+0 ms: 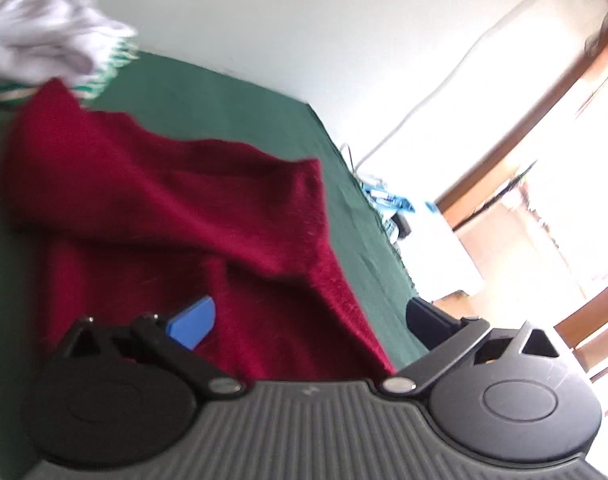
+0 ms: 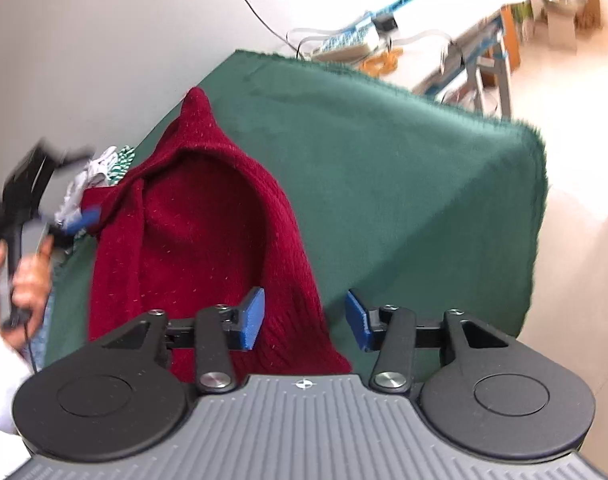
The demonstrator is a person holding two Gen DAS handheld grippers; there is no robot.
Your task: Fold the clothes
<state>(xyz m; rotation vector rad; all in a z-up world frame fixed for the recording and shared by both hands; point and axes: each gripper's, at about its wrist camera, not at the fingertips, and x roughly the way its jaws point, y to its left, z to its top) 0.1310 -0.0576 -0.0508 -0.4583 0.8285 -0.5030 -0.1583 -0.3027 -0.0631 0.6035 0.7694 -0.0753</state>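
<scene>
A dark red knitted garment (image 1: 176, 208) lies rumpled on the green cloth-covered table (image 1: 232, 108). My left gripper (image 1: 307, 320) hovers over its near part with the jaws spread wide and nothing between the pads. In the right wrist view the same garment (image 2: 192, 232) runs from a pointed far corner down to my right gripper (image 2: 304, 320). That gripper stands about half open over the garment's near right edge. Its left pad (image 2: 252, 318) is above the knit, and neither pad presses on it. A hand (image 2: 28, 276) holds the blurred left gripper at the garment's left side.
A pile of white and green-striped clothes (image 1: 44, 36) sits at the far end of the table, beside the wall. The green cloth drops off at the right edge (image 2: 535, 200) to a pale floor. A white bench (image 2: 383, 36) with cables and gear stands beyond.
</scene>
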